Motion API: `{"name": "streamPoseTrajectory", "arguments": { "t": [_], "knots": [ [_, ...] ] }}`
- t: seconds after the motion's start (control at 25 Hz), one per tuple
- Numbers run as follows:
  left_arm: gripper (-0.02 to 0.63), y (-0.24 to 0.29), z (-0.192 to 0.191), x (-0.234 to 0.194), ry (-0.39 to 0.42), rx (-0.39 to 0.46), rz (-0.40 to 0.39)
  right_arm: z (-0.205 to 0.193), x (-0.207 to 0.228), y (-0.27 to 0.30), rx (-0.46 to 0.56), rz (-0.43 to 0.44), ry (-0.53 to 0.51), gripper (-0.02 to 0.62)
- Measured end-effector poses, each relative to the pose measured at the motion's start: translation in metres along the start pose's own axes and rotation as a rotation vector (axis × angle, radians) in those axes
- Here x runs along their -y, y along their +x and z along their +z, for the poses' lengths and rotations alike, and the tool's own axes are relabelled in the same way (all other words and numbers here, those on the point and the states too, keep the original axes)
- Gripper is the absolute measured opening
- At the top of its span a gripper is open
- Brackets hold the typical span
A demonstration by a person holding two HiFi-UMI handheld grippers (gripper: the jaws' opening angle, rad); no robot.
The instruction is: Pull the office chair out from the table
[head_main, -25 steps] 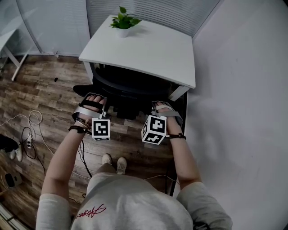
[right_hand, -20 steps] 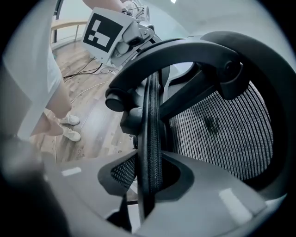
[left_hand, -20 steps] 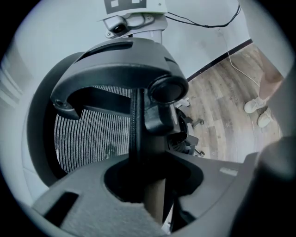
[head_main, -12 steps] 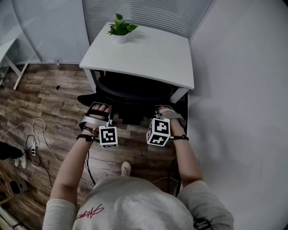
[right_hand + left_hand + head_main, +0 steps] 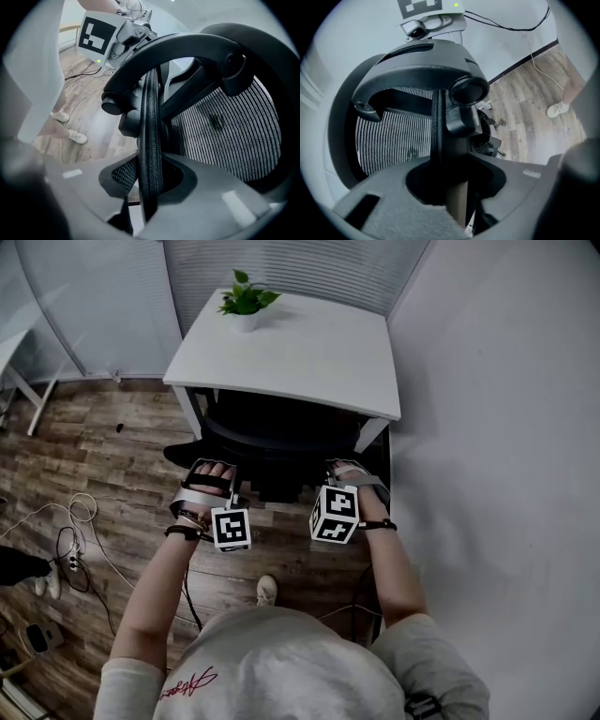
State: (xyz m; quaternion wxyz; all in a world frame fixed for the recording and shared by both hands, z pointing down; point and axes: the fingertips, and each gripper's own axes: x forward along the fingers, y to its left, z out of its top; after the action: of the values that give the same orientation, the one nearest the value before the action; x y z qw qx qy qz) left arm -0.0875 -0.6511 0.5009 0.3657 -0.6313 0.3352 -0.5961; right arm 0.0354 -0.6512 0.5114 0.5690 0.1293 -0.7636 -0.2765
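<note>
A black office chair (image 5: 272,442) stands part way under the white table (image 5: 300,352), its mesh back toward me. Both grippers hold the top rim of that back. In the head view my left gripper (image 5: 217,486) is on the rim's left part and my right gripper (image 5: 339,482) on its right part. The left gripper view has the rim's black edge (image 5: 438,136) running between the jaws of my left gripper (image 5: 450,183). In the right gripper view the ribbed rim (image 5: 151,136) is clamped in my right gripper (image 5: 150,183). The seat is hidden.
A potted plant (image 5: 246,301) stands at the table's far edge. A pale wall (image 5: 497,474) runs close along the right. Cables (image 5: 75,521) lie on the wood floor at the left. My shoe (image 5: 266,590) is just behind the chair. Blinds cover the far wall.
Both grippers have come a little nearer to me with the chair back in them, so slightly more of the chair shows in front of the table. My feet have stepped back.
</note>
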Motion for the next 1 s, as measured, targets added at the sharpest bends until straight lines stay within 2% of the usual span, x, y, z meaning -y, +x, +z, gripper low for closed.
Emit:
{"name": "streamPoseTrajectory", "arguments": {
  "t": [0.24, 0.44, 0.6, 1.0],
  "knots": [
    [0.109, -0.001, 0.001, 0.005, 0.024, 0.005, -0.011, -0.002, -0.004, -0.002, -0.004, -0.001, 0.007, 0.096],
    [0.109, -0.003, 0.005, 0.001, -0.002, 0.033, 0.008, -0.001, -0.005, -0.002, -0.008, -0.01, 0.012, 0.096],
    [0.109, -0.004, 0.0, 0.008, 0.028, 0.016, -0.019, 0.0, -0.008, -0.003, -0.014, -0.004, 0.017, 0.095],
    [0.109, -0.011, -0.003, 0.014, 0.034, 0.027, -0.019, 0.005, -0.017, -0.006, -0.022, 0.002, 0.035, 0.097]
  ]
}}
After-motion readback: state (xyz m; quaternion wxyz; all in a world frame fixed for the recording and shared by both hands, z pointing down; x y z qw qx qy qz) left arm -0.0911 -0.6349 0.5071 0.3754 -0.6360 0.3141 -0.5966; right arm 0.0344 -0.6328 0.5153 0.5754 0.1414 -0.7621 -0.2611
